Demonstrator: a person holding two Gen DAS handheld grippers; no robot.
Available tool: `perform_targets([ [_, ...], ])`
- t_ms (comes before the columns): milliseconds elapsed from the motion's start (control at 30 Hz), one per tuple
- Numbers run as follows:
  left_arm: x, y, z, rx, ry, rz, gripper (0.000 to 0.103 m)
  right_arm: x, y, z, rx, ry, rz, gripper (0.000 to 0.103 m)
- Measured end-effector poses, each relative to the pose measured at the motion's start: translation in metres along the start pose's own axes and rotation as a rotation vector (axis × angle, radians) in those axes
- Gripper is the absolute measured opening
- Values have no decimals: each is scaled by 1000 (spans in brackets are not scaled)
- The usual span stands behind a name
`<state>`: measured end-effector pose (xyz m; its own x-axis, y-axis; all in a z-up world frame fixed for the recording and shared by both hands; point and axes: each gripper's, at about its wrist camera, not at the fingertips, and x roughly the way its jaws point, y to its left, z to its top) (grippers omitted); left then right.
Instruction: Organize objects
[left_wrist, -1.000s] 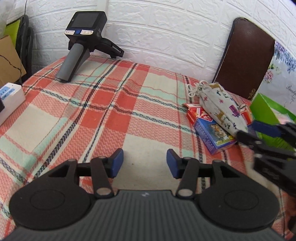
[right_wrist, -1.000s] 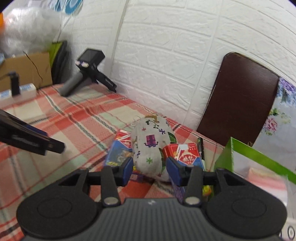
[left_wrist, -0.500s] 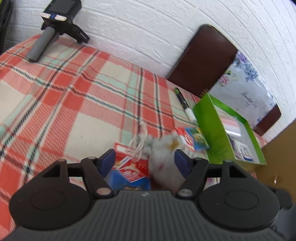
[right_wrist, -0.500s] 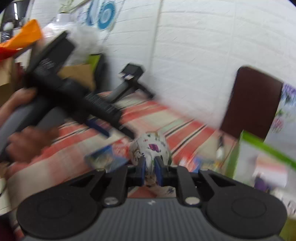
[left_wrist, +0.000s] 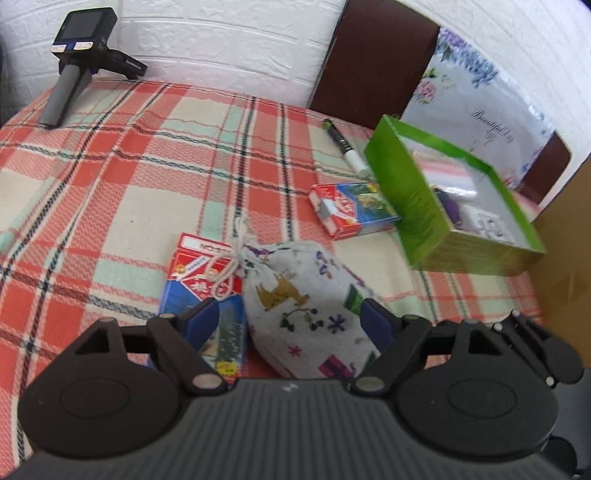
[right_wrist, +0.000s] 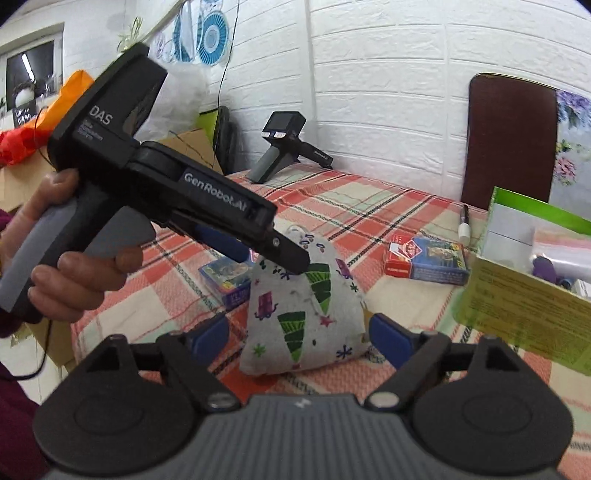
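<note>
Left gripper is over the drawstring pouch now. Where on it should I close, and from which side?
Grip the printed pouch across its plump middle, probably from above and its closed end. The left gripper already straddles it there, open, fingers either side. The tied neck looks too thin and floppy, and lies over a card box.

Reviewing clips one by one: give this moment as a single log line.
left gripper: open, straddling pouch | right gripper: open, facing pouch | green box: nearby, open
</note>
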<state>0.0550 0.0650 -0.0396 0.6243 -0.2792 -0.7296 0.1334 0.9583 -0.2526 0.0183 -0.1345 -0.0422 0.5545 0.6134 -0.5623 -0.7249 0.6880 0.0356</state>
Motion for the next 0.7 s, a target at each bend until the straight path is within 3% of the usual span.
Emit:
perform_targets([
  [167, 14, -1, 6, 5, 6, 13, 82, 40, -4, -3, -57, 73, 22, 94],
  [233, 19, -3, 7, 19, 2, -23, 60, 53, -2, -5, -47, 85, 25, 98],
  [267, 20, -7, 7, 32, 0, -28, 57, 57, 2, -5, -47, 83, 2, 97],
  [367, 14, -19, 11, 77, -26, -11, 48, 48, 12, -3, -39, 37, -42, 69],
  [400, 9, -22, 14, 82, -33, -25, 47, 43, 13, -3, -37, 21, -45, 57],
  [433, 4, -26, 18, 85, -43, -50, 45, 37, 14, -2, -43, 1, -65, 51],
  [567, -22, -57, 38, 156, -144, -96, 45, 4, 11, 12, -38, -129, -168, 48],
  [700, -41, -100, 67, 237, -259, -189, 45, -33, -8, 27, -58, -266, -316, 48],
])
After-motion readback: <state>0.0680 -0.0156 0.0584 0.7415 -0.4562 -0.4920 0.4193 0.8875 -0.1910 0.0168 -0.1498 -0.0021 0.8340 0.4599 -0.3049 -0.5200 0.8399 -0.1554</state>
